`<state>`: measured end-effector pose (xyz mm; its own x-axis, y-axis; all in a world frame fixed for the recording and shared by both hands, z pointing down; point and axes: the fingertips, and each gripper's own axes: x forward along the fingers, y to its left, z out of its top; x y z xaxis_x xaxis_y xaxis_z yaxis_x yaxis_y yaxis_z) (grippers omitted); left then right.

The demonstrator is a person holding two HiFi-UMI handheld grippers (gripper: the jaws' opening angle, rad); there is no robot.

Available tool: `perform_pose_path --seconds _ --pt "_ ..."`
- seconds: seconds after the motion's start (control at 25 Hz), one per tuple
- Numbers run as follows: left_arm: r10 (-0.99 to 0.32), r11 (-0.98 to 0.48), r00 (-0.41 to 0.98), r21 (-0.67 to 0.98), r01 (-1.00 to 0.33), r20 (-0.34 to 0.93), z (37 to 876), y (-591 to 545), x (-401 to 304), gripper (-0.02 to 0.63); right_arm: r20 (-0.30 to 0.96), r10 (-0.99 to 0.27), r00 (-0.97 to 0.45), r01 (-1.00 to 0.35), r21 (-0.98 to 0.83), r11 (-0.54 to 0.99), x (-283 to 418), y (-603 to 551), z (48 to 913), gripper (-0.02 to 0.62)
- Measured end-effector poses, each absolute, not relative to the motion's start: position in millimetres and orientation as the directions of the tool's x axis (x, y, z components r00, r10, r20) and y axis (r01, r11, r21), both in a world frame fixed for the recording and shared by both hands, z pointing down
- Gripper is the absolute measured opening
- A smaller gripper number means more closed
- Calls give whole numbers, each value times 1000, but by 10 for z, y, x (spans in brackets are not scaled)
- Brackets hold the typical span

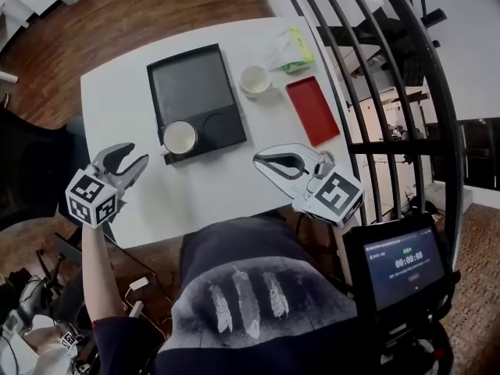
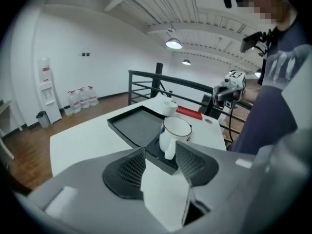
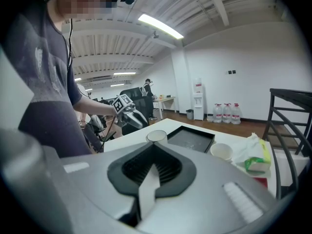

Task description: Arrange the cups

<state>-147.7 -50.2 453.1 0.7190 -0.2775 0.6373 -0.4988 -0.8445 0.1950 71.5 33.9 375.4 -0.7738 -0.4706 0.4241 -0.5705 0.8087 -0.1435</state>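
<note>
Cup [image 2: 176, 129], base partly masked by spread left gripper [image 2: 161, 150], just ahead, untouched; right gripper [image 3: 155, 151] pressed shut, empty.

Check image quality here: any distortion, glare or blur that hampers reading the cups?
Head view: fisheye bows the table and railing; tray cup and loose cup sharp. Left gripper view: dark vignetted corners, ceiling lamp blooms, tray cup crisp. Right gripper view: strip light flares; both cups small but clear.

Navy shirt [image 1: 234, 248], white feather print [image 1: 247, 301]; grey left tongs [image 1: 137, 156], right tongs [image 1: 259, 161].
</note>
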Motion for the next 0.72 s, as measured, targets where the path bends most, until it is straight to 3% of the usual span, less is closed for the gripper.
perform_pose_path --seconds 0.2,0.32,0.48,0.72 --pt "-438 -808 790 197 -555 429 3808 -625 -1590 185 413 -466 -782 -559 -136 818 707 306 3742 3" --pt "-493 -816 808 149 -558 323 3395 -680 -1500 15 407 -461 -789 -550 -130 825 678 287 3725 3" --pt "-479 -839 839 147 -524 259 3054 -675 -1213 15 397 -449 -800 -529 -117 840 646 292 3728 3" --pt "-384 -890 884 148 -432 267 2899 -506 -619 14 391 -414 -822 -491 -119 863 620 310 3744 3"
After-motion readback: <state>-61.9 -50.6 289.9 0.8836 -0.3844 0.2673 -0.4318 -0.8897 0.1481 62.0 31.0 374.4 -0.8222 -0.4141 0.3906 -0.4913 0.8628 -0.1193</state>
